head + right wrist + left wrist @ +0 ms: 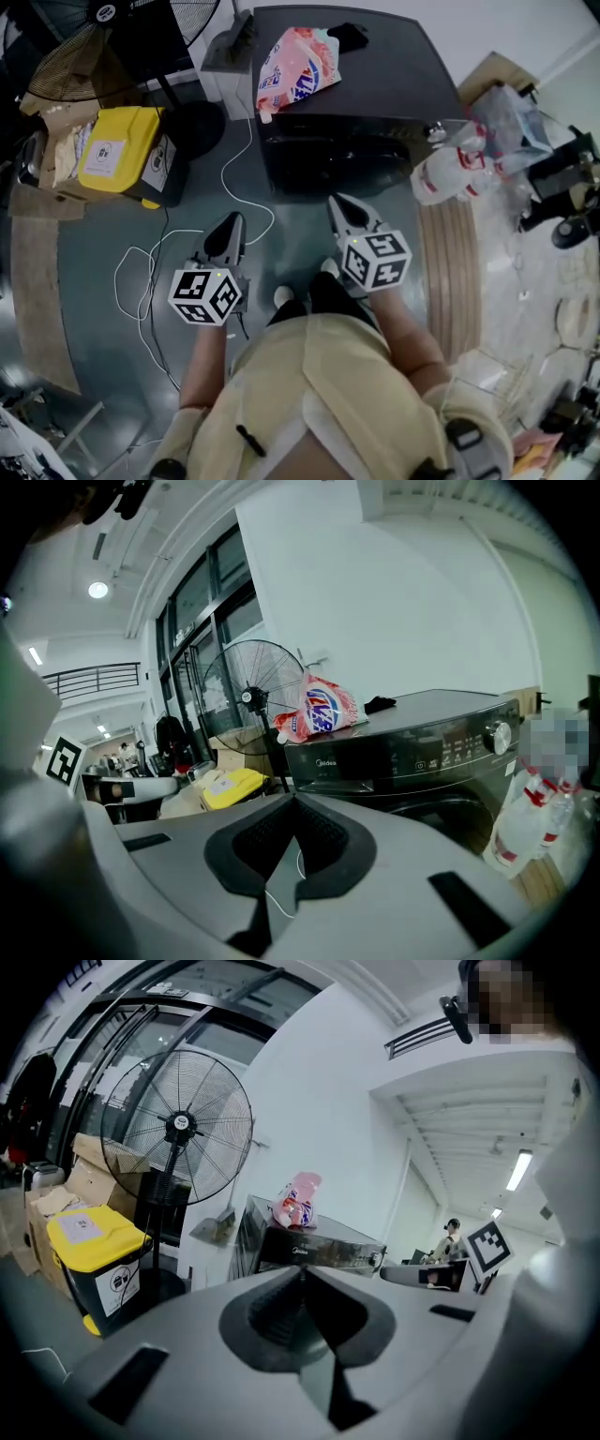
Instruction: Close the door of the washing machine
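Note:
The dark washing machine [347, 103] stands just ahead of me, and its front face [328, 164] is towards me. In the right gripper view its round door [448, 810] lies flush with the front, below the control panel [422, 752]. My right gripper [339, 204] is shut and empty, close in front of the machine's lower front and apart from it. My left gripper [228, 225] is also shut and empty, over the floor to the left of the machine. In each gripper's own view the jaws meet at the tip: left gripper [302, 1274], right gripper [292, 803].
A pink detergent bag [295, 66] and a small black item [347, 37] lie on the machine's top. To the left are a yellow bin [122, 150], a standing fan [178, 1129] and a white cable [234, 187] on the floor. Plastic bottles [450, 169] and a wooden board [450, 272] are at the right.

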{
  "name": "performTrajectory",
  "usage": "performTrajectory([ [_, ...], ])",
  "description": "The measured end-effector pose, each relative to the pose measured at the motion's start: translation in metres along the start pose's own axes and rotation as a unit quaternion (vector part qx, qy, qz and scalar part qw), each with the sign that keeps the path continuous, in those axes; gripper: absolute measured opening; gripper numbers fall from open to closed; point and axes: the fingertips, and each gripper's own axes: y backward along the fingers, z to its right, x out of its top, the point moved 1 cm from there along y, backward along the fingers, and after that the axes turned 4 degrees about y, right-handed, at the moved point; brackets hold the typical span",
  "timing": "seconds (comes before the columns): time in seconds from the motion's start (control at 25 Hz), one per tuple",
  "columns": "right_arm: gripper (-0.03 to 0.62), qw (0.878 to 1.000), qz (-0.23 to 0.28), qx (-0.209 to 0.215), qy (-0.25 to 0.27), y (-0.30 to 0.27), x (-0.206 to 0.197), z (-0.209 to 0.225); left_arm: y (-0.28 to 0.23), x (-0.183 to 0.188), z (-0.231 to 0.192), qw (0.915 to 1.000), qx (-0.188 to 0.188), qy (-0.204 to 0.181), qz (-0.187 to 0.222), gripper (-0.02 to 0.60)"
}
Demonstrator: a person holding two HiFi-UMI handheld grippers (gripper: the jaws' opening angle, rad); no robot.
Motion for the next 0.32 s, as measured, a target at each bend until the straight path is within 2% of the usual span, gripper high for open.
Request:
performTrajectory([
  [0.32,0.005,1.0,0.0,0.011,0.028,-0.016,0.02,0.033,-0.047,0.013,0.016,0.9999,0.011,-0.006,0.0,0.017],
])
